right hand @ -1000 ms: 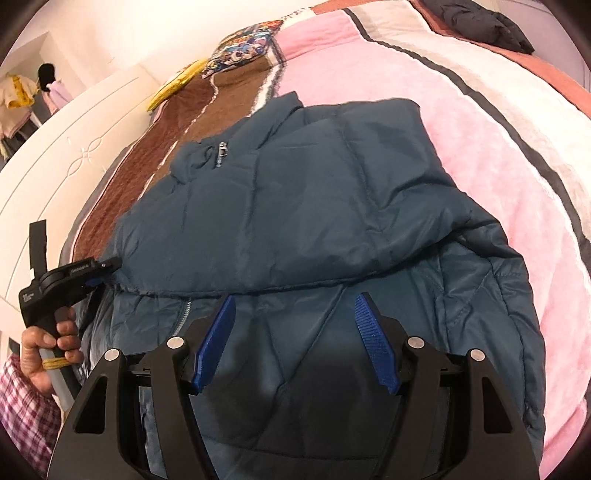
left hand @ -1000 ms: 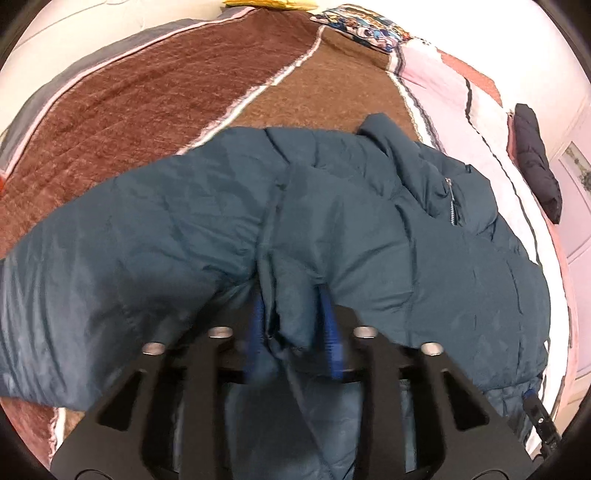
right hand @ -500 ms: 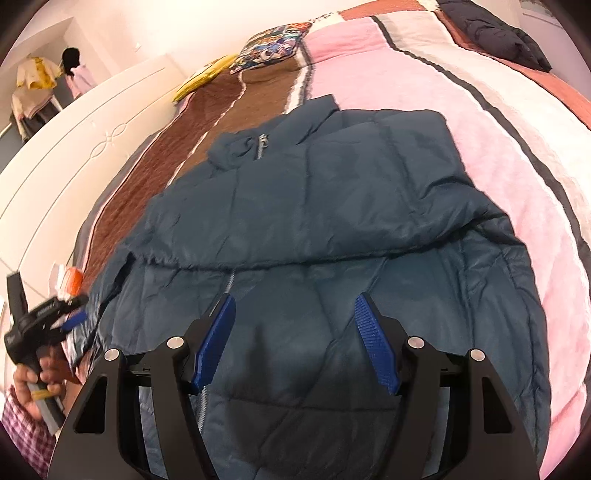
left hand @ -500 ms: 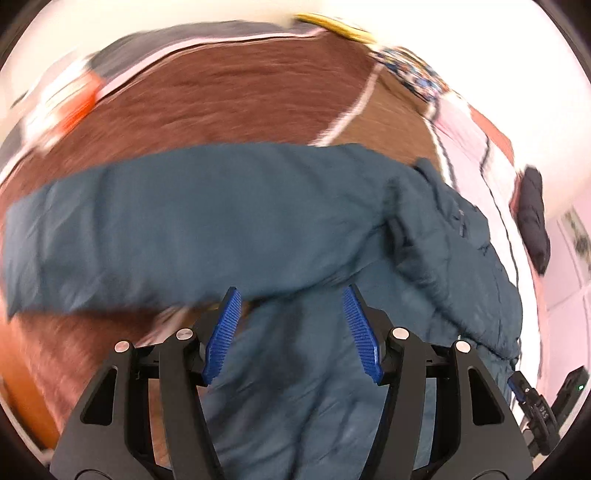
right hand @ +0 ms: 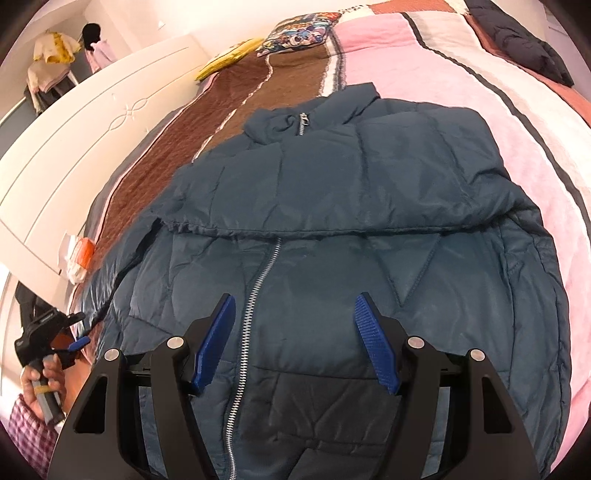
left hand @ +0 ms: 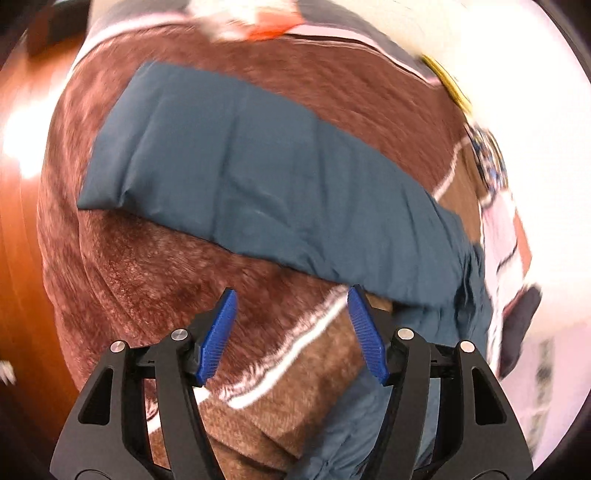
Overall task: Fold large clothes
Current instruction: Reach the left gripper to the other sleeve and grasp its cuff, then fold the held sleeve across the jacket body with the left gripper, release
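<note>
A dark teal puffer jacket (right hand: 332,229) lies front up on the bed, zipper (right hand: 258,288) running down its middle. One sleeve is folded across the chest. The other sleeve (left hand: 240,177) lies stretched out flat over the brown blanket (left hand: 155,280). My left gripper (left hand: 291,328) hovers over the blanket just short of that sleeve, jaws opening, nothing between them. It also shows as the left gripper (right hand: 75,345) at the jacket's left edge, held by a hand (right hand: 40,384) in a plaid sleeve. My right gripper (right hand: 295,339) is open above the jacket's lower front, holding nothing.
A patterned pillow (right hand: 303,29) and a yellow item (right hand: 229,59) lie at the bed's far end. A dark garment (right hand: 524,48) rests on the pink striped cover (right hand: 535,140). A white panel (right hand: 74,155) and an orange-white bag (right hand: 79,258) flank the bed's left side; wooden floor (left hand: 14,266) lies beyond.
My left gripper let go of the jacket fold, opened, and swung left off the jacket to the outstretched sleeve. The right gripper drifted slightly, still open.
</note>
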`<action>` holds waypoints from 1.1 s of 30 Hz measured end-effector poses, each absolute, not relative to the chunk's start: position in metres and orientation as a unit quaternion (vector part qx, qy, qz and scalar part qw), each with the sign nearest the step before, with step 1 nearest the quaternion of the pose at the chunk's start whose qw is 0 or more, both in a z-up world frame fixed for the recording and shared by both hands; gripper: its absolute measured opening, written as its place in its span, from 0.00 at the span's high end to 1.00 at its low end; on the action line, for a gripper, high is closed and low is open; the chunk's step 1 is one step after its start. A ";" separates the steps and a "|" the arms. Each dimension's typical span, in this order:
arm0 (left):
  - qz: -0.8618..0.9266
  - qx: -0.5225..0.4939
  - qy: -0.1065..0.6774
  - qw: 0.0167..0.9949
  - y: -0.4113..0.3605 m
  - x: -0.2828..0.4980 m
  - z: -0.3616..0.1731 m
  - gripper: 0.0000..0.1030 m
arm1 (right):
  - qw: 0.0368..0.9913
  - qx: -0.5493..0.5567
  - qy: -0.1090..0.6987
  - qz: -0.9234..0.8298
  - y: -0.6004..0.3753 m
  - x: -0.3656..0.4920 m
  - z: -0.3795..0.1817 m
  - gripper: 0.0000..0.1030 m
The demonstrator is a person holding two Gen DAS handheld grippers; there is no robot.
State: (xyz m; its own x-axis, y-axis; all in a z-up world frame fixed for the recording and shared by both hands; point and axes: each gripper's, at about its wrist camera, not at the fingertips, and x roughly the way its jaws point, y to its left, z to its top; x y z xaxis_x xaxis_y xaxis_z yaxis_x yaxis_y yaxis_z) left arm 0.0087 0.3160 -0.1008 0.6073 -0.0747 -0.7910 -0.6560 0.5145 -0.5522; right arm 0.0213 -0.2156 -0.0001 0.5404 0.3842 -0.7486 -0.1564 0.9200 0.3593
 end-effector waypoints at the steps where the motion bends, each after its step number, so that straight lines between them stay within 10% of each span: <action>1: 0.193 -0.463 0.399 0.767 0.320 0.011 -0.106 0.40 | 0.869 0.122 0.453 0.156 -0.214 0.021 0.001 0.35; 10: 0.242 -0.499 0.365 0.748 0.344 0.025 -0.126 0.40 | 0.868 0.105 0.461 0.154 -0.206 0.019 -0.001 0.35; 14: 0.266 -0.468 0.365 0.760 0.351 0.034 -0.123 0.89 | 0.868 0.101 0.462 0.155 -0.204 0.018 -0.001 0.35; 16: 0.262 -0.440 0.364 0.778 0.352 0.036 -0.114 0.94 | 0.868 0.099 0.462 0.154 -0.205 0.017 -0.001 0.35; 33: 0.191 -0.154 0.266 0.932 0.251 0.061 0.028 0.97 | 0.873 0.115 0.449 0.151 -0.221 0.008 0.008 0.35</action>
State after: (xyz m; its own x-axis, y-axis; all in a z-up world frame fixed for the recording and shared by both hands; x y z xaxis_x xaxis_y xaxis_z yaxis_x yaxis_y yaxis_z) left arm 0.0611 0.2512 0.0283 0.7853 0.2745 -0.5549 -0.4389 0.8791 -0.1862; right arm 0.0083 -0.2211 0.0076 0.5504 0.3668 -0.7500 -0.1602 0.9280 0.3363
